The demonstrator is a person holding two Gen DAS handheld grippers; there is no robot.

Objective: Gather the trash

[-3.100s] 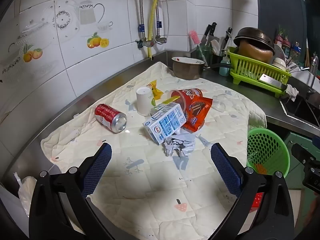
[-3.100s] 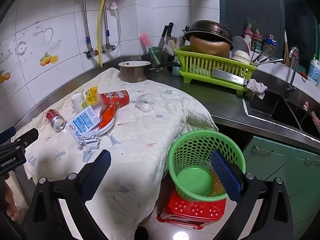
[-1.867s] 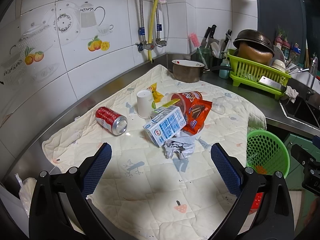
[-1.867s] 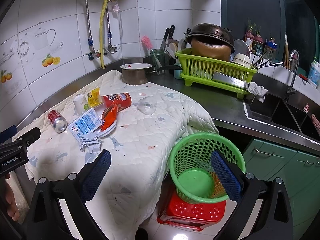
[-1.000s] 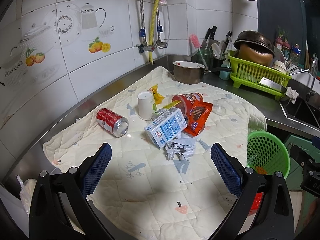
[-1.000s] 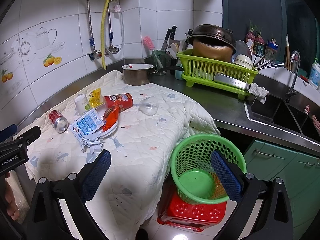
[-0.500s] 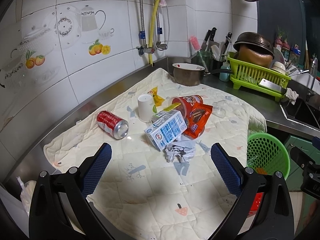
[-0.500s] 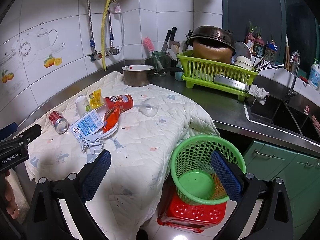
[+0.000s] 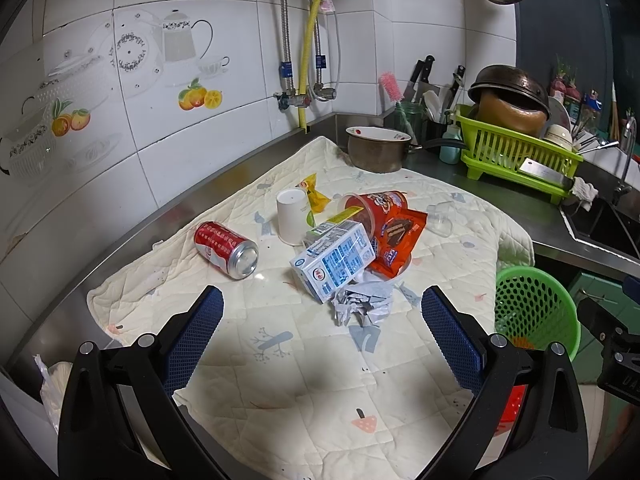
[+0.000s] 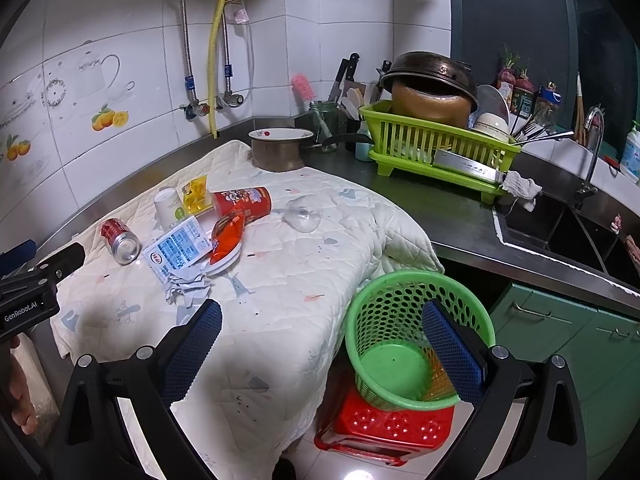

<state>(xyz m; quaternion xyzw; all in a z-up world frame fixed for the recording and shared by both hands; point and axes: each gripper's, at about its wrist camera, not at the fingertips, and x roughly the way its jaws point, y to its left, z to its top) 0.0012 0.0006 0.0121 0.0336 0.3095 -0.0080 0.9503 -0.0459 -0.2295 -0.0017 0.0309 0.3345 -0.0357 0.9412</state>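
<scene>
Trash lies on a quilted white cloth (image 9: 304, 364): a red soda can (image 9: 225, 243) on its side, a white cup (image 9: 291, 216), a blue-and-white milk carton (image 9: 334, 261), crumpled paper (image 9: 362, 304), a red tube can (image 9: 376, 209), an orange snack wrapper (image 9: 398, 236) and a yellow wrapper (image 9: 314, 196). My left gripper (image 9: 320, 332) is open and empty, hovering before the pile. My right gripper (image 10: 322, 342) is open and empty, above the counter's edge beside a green mesh basket (image 10: 416, 336). The can (image 10: 120, 240) and carton (image 10: 178, 250) also show in the right wrist view.
The basket stands on a red stool (image 10: 384, 428) on the floor. A metal pot (image 9: 378, 152), a green dish rack (image 9: 520, 156) with a wok, and a sink (image 10: 568, 232) line the back and right. A clear plastic cup (image 10: 302, 214) lies on the cloth.
Both grippers have drifted slightly back and up, so the trash pile looks a little farther away. Nothing was grasped or moved.
</scene>
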